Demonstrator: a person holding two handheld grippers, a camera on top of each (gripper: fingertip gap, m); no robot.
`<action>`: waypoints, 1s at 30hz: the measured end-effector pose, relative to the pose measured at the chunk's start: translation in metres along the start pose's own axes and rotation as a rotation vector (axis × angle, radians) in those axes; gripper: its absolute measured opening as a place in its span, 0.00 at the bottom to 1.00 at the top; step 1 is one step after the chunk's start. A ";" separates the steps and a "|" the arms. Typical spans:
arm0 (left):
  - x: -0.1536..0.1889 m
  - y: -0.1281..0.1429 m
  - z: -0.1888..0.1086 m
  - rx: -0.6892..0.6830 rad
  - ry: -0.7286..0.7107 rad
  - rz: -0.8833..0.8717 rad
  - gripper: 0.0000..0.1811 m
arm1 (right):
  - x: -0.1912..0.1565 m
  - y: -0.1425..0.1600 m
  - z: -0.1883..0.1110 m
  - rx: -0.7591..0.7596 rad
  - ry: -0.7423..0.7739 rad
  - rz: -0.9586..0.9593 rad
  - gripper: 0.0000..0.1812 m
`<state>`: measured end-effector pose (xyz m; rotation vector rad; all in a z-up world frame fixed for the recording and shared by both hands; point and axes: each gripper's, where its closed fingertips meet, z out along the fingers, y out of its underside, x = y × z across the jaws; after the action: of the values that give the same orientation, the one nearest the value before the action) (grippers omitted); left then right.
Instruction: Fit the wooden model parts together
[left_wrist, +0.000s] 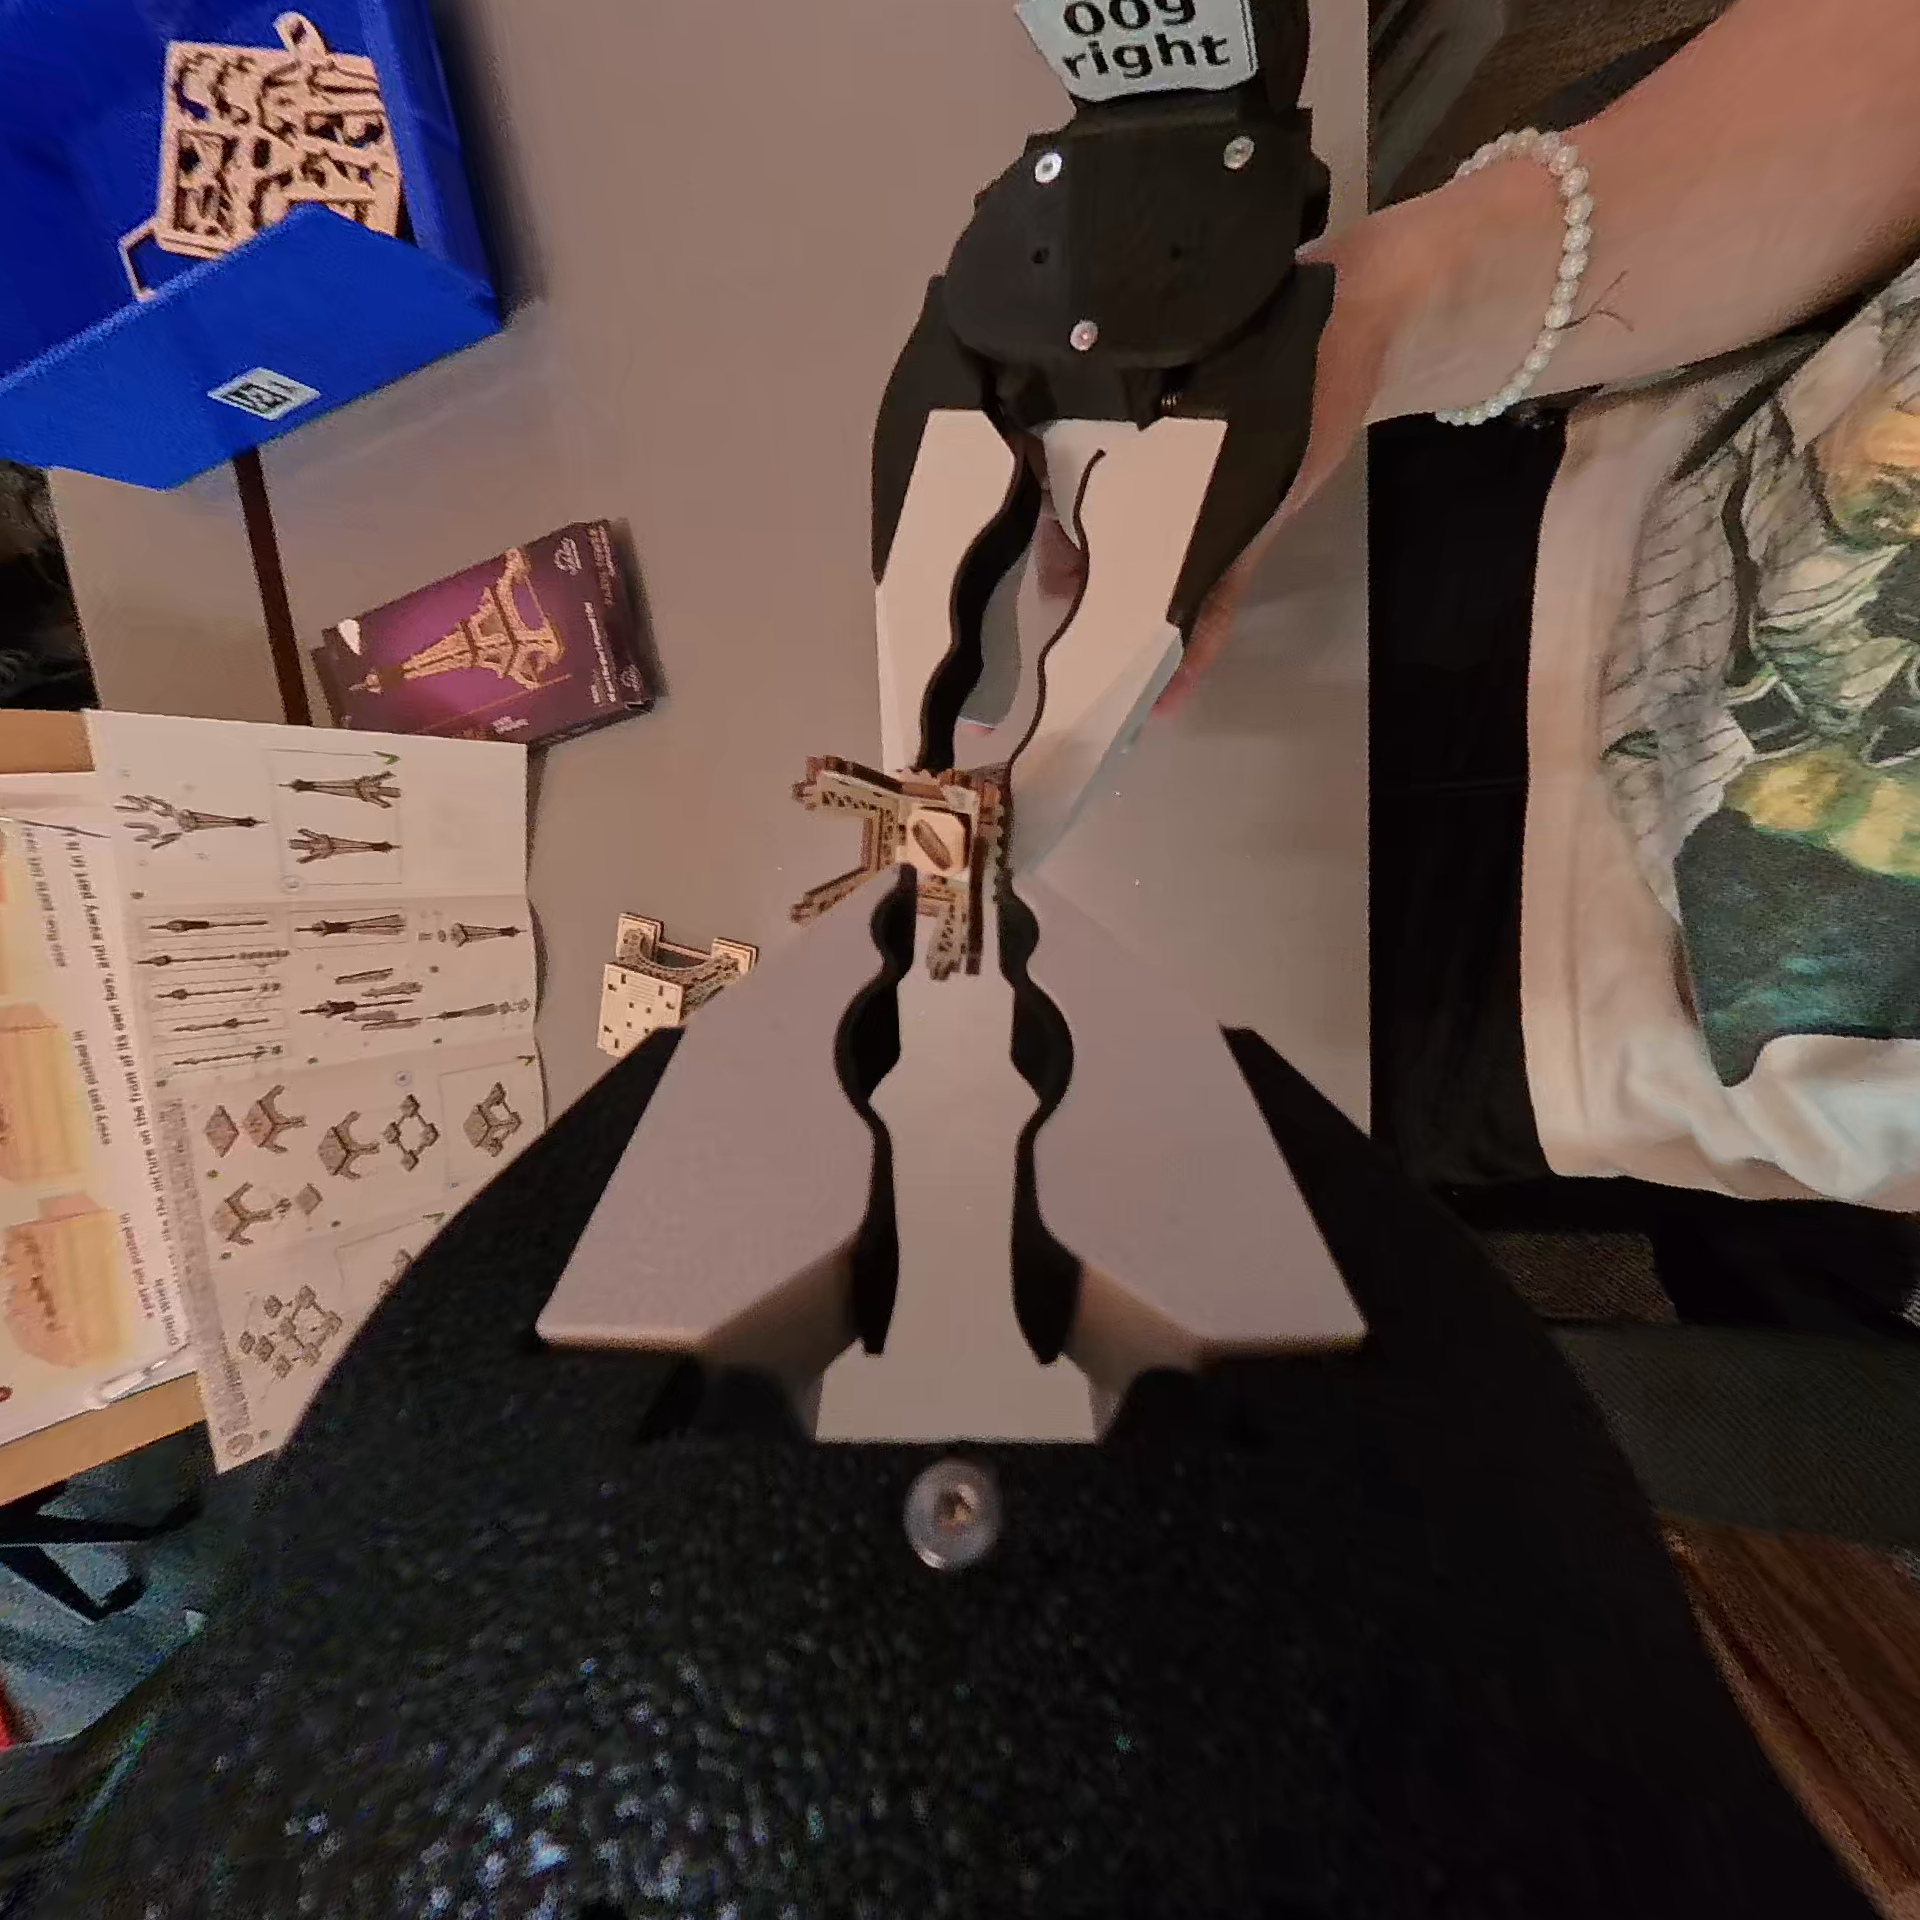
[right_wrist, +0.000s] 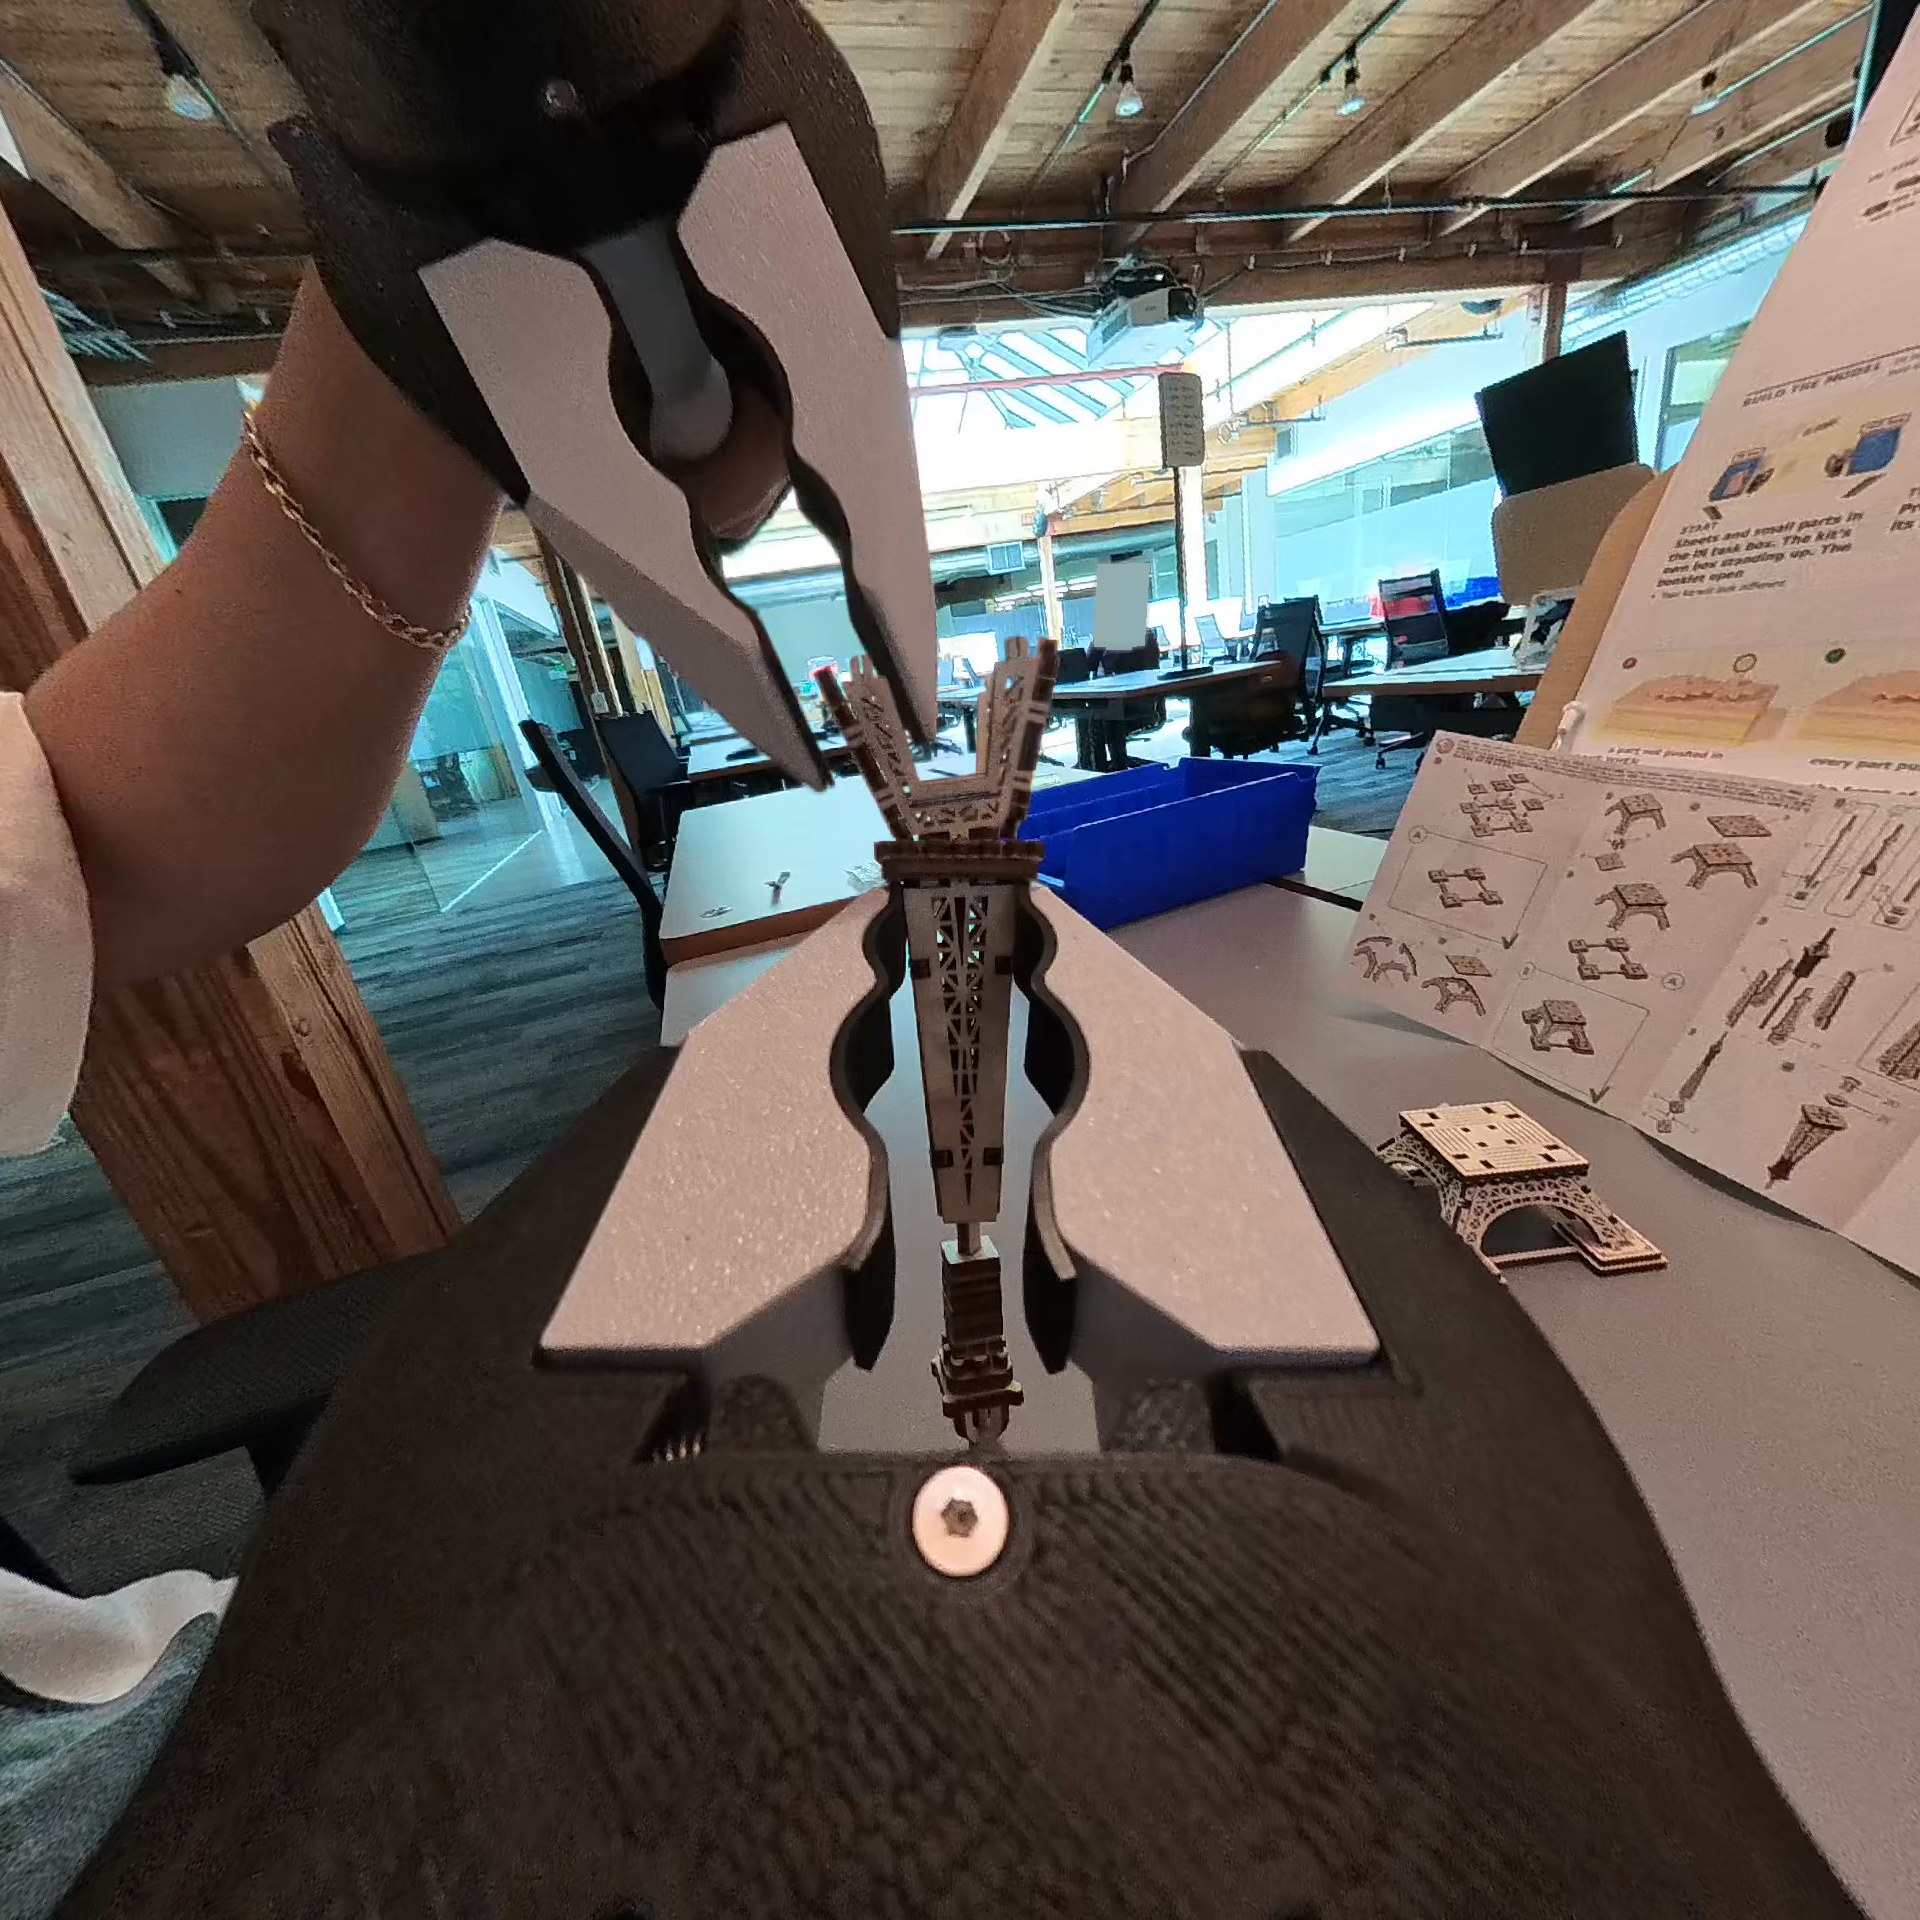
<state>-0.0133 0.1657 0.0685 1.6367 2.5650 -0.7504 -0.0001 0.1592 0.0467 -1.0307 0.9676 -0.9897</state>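
This is an open-plan office in a converted loft or warehouse. The right wrist view shows a ceiling of exposed wooden beams (right_wrist: 1091, 94) with track lights and a projector (right_wrist: 1148, 312) hung from it, and skylights farther back. Long desks (right_wrist: 1164, 681) with black office chairs (right_wrist: 1283, 644) stand in rows across the far floor, a dark monitor (right_wrist: 1558, 416) sits at the far right, and glass partitions (right_wrist: 468, 748) run along the left beside a thick wooden post (right_wrist: 239, 1091). Near at hand is a grey work table (right_wrist: 1662, 1403) bearing a blue parts bin (right_wrist: 1174, 831) and a folded instruction sheet (right_wrist: 1621, 935).
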 end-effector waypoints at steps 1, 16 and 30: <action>0.000 -0.001 -0.001 0.001 -0.002 0.008 0.04 | -0.001 0.000 0.000 0.000 -0.006 0.003 0.10; 0.006 -0.006 0.009 -0.002 0.093 -0.008 0.00 | -0.006 -0.006 0.000 0.026 -0.014 -0.010 0.10; 0.005 0.002 0.020 -0.041 0.134 -0.008 0.00 | 0.001 0.004 0.000 -0.062 0.049 -0.065 0.10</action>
<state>-0.0186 0.1631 0.0489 1.7214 2.6579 -0.6048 0.0013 0.1597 0.0425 -1.0994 1.0164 -1.0482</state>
